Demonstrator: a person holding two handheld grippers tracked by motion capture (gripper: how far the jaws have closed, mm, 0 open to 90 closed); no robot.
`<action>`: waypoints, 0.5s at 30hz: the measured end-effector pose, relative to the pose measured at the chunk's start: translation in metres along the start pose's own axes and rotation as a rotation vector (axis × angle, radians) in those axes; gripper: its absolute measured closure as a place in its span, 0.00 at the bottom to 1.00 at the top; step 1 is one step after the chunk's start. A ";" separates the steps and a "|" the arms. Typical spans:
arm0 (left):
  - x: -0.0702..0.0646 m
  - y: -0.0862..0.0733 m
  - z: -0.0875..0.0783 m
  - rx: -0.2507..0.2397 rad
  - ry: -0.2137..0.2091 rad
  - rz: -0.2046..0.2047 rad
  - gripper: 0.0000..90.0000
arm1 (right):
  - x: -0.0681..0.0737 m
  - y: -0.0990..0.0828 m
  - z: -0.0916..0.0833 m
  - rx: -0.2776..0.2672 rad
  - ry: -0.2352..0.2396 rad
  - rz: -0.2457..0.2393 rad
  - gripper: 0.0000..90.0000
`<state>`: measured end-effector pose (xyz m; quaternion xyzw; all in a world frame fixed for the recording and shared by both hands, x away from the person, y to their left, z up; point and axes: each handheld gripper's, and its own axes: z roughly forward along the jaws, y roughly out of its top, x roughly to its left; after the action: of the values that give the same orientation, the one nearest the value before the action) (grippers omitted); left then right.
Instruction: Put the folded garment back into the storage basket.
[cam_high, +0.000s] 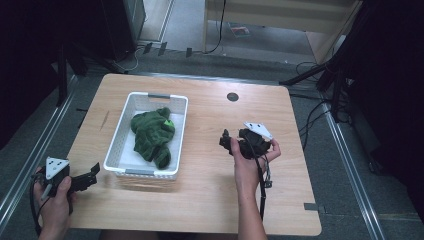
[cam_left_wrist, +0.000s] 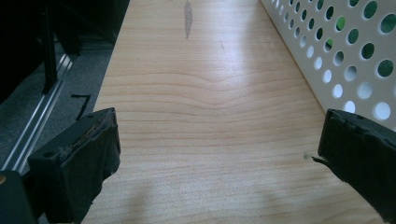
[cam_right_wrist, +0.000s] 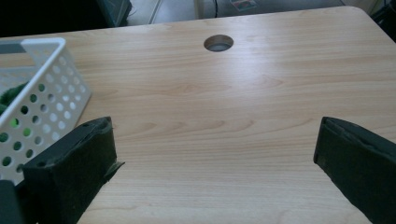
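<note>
A white perforated basket (cam_high: 116, 145) stands on the left half of the wooden table (cam_high: 210, 195). Inside it lies a crumpled dark green cloth (cam_high: 152, 134) with a small bright green patch. My left gripper (cam_high: 91, 176) is open, held low at the table's front left corner, just left of the basket's near end. Its jaws (cam_left_wrist: 219, 158) frame bare wood, with the basket wall (cam_left_wrist: 345, 51) at the right. My right gripper (cam_high: 226, 140) is open and empty, right of the basket over the table's middle. Its view (cam_right_wrist: 215, 163) has the basket corner (cam_right_wrist: 42, 93) at the left.
A round cable hole (cam_high: 232, 96) sits in the table near the far edge, also ahead of the right gripper as a hole (cam_right_wrist: 218, 42). Cables and dark stands crowd the floor at the right and far left. A metal rail (cam_high: 30, 160) runs along the left side.
</note>
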<state>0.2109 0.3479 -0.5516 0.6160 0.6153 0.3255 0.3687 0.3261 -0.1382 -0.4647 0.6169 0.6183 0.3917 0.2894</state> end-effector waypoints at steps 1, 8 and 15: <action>0.000 0.000 0.000 0.000 0.000 0.000 0.00 | -0.003 -0.001 0.000 0.001 -0.005 0.001 0.00; 0.000 0.000 0.000 0.000 0.004 0.003 0.00 | -0.023 -0.015 -0.002 0.009 -0.026 -0.009 0.00; 0.000 0.000 0.000 -0.001 0.003 0.001 0.00 | -0.044 -0.031 -0.004 0.018 -0.048 -0.005 0.00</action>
<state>0.2107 0.3474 -0.5515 0.6158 0.6153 0.3269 0.3678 0.3091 -0.1796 -0.4942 0.6272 0.6161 0.3704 0.2996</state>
